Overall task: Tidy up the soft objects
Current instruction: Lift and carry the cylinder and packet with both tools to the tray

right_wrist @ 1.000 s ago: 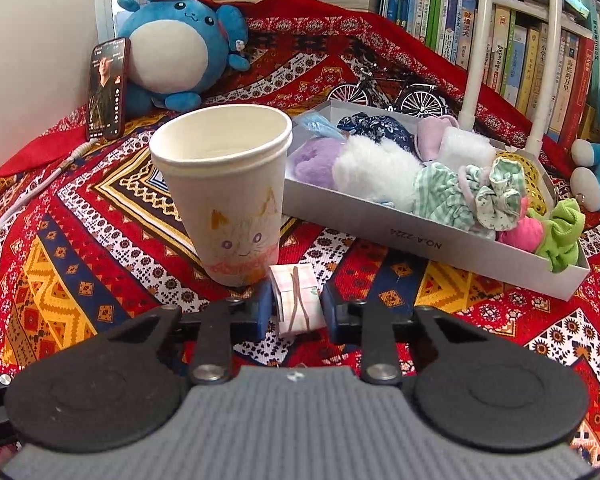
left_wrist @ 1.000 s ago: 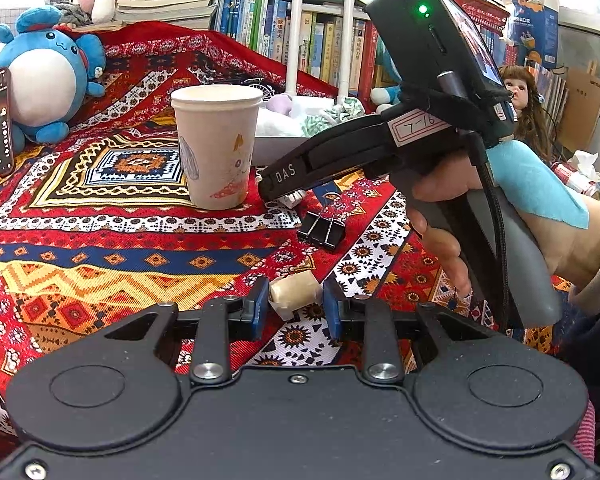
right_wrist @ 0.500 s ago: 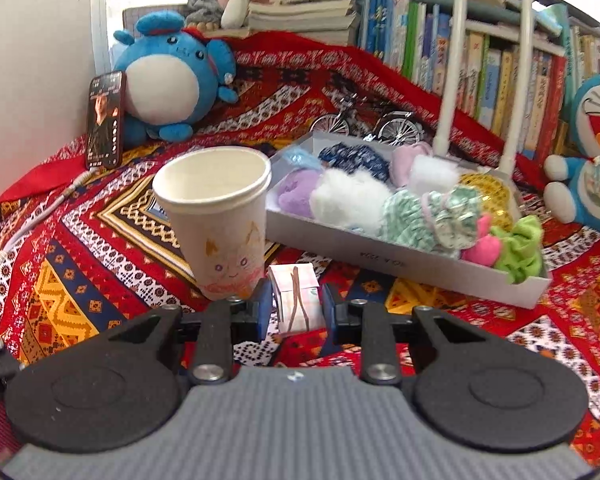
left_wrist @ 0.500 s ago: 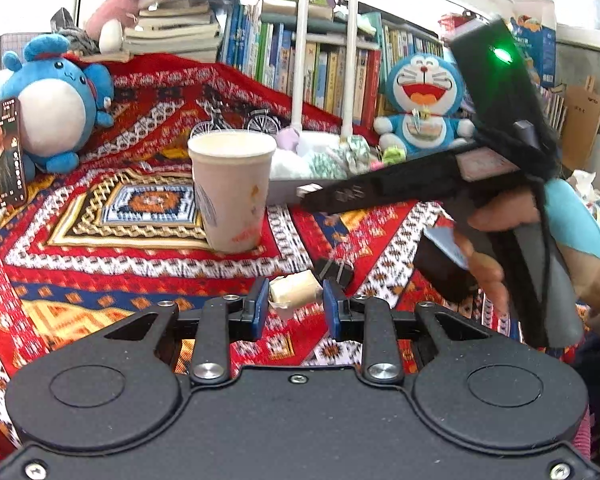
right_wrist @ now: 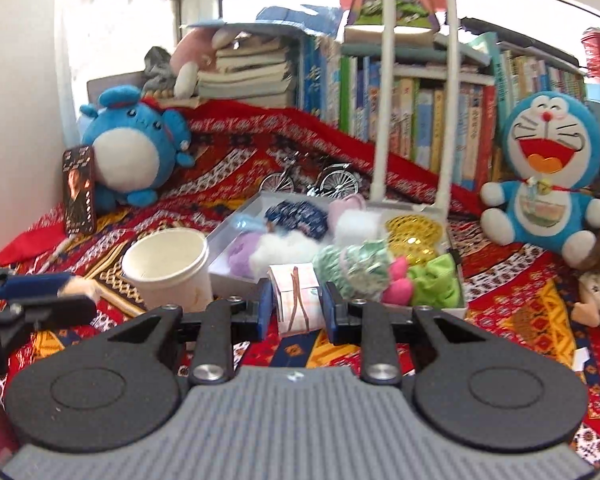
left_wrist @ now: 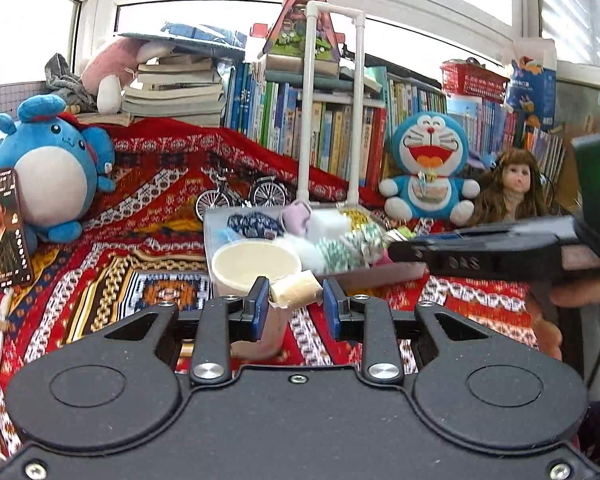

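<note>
— Two tongs, each with something in it?
— Yes. The left tongs (left_wrist: pixel 294 307) are closed on a small cream packet (left_wrist: pixel 296 290), held just above the rim of the paper cup (left_wrist: pixel 256 265).
— And the right tongs (right_wrist: pixel 296 307)?
— Clamped on a pale folded packet (right_wrist: pixel 298 298) with a leg print, raised in front of the white tray (right_wrist: pixel 236 280) of fluffy soft pieces.
— Where's the cup?
— Upright on the patterned red cloth (right_wrist: pixel 520 312), touching the tray's near left side.
</note>
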`<action>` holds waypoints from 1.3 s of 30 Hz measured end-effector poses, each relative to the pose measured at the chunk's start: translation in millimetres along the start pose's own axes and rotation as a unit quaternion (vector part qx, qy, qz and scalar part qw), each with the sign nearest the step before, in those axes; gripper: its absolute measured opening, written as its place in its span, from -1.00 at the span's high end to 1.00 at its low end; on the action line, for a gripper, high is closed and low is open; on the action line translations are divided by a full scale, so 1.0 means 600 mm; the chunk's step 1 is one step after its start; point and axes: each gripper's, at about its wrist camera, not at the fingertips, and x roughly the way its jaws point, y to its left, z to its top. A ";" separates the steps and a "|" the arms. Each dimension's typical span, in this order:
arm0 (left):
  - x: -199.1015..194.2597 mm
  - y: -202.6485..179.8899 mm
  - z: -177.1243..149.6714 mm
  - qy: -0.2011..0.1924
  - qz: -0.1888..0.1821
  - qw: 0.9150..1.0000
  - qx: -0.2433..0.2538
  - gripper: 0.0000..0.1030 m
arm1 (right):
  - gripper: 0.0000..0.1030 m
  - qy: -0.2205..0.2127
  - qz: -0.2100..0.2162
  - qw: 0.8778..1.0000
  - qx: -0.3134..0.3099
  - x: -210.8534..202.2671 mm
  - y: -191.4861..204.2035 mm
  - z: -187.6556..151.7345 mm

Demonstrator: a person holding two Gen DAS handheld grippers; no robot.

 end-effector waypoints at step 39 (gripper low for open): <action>0.421 0.122 0.183 0.281 -0.018 0.957 -0.063 0.48 | 0.43 0.114 -0.007 0.988 0.105 0.172 -0.104 0.056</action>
